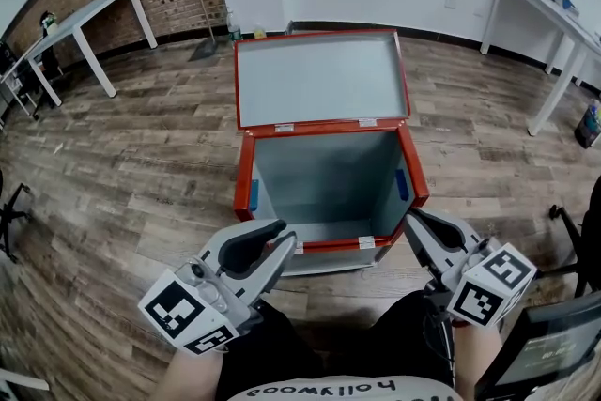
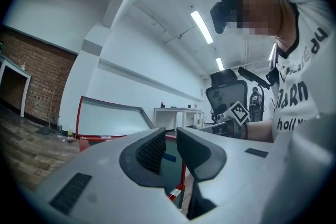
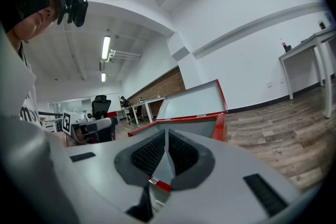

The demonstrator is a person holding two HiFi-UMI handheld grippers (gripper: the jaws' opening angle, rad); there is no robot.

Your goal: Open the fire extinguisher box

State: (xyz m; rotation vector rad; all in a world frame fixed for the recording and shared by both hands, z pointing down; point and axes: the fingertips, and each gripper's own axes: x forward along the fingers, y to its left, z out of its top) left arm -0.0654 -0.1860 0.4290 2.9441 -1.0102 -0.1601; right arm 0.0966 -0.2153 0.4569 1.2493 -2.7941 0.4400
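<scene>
The red fire extinguisher box (image 1: 246, 174) stands on the wooden floor in front of me in the head view. Its lid (image 1: 319, 78) is swung fully back, so the empty grey inside shows, with a blue patch (image 1: 402, 185) on each side wall. My left gripper (image 1: 284, 236) hovers at the box's near left corner, its jaws a little apart with nothing between them (image 2: 170, 136). My right gripper (image 1: 413, 219) is by the near right corner, its pads together and empty (image 3: 166, 136). The lid (image 3: 191, 102) also shows beyond the right jaws.
White tables stand at the back left (image 1: 84, 19) and back right (image 1: 545, 5). A dustpan (image 1: 205, 42) and bottles (image 1: 233, 33) rest by the far wall. An office chair (image 1: 573, 239) is close on my right, and another chair base (image 1: 9, 211) is at the left edge.
</scene>
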